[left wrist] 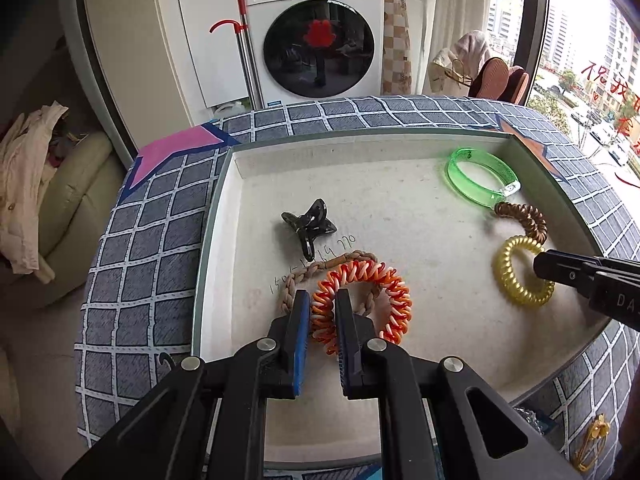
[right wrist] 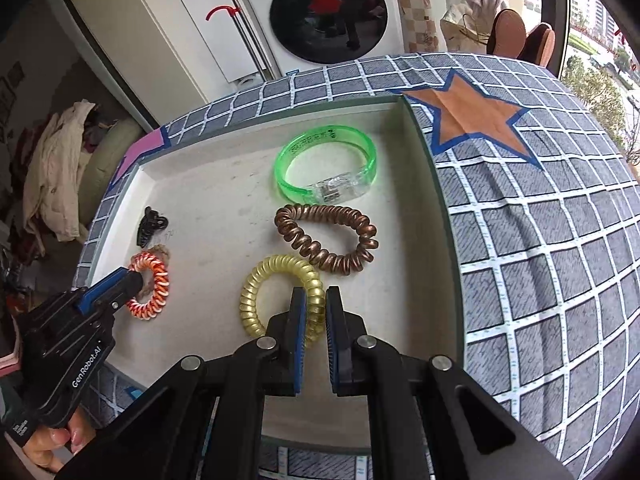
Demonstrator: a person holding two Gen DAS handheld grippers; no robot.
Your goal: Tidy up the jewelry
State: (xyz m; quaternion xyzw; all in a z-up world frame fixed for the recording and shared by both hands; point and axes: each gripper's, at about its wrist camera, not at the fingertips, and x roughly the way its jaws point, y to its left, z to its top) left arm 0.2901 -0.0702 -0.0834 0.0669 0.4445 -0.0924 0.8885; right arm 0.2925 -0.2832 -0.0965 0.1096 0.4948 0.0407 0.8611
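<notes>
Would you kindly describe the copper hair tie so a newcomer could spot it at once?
Find the shallow white tray on the checked cloth. Near its right wall, the copper hair tie lies between the green bracelet and the yellow hair tie. It alone is metallic brown and stretched into a loop.

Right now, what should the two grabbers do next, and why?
Probably lift both. The left gripper looks clamped on the orange-and-white spiral hair tie, the right gripper on the yellow translucent spiral hair tie; both ties lie in the white tray.
</notes>
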